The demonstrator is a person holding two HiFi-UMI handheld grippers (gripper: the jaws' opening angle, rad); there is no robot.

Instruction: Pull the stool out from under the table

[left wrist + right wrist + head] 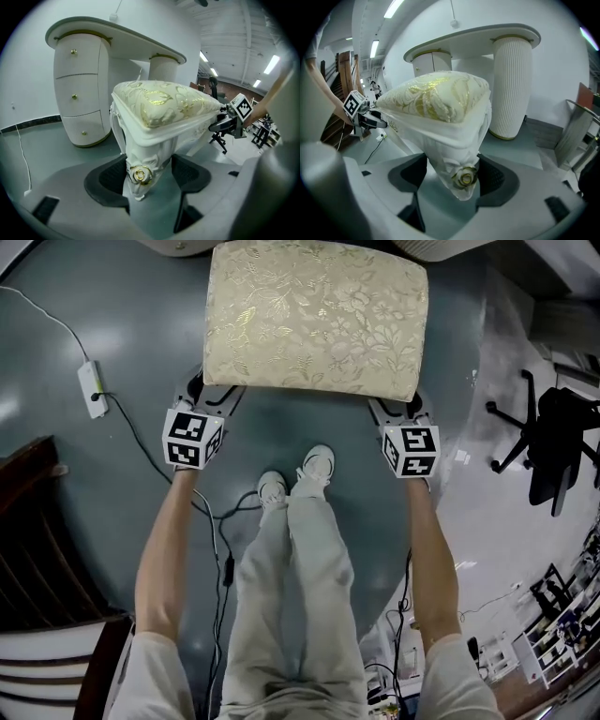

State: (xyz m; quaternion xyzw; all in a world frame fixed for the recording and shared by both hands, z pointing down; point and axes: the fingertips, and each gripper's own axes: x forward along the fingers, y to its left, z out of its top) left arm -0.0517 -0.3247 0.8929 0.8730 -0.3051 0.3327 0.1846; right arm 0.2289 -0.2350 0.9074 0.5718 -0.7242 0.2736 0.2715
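The stool [314,315] has a cream floral cushion and white carved legs with gold rosettes. It stands on the grey floor in front of the person's feet, its far edge near the white dressing table [77,84]. My left gripper [211,395] is shut on the stool's near-left leg [139,175], which fills the space between the black pads. My right gripper [394,409] is shut on the near-right leg [464,176] in the same way. In each gripper view the other gripper shows at the opposite corner of the stool.
A white power strip [92,388] with cables lies on the floor at the left. A black office chair [553,446] stands at the right, and dark wooden furniture [37,549] at the lower left. The person's shoes [300,479] are just behind the stool.
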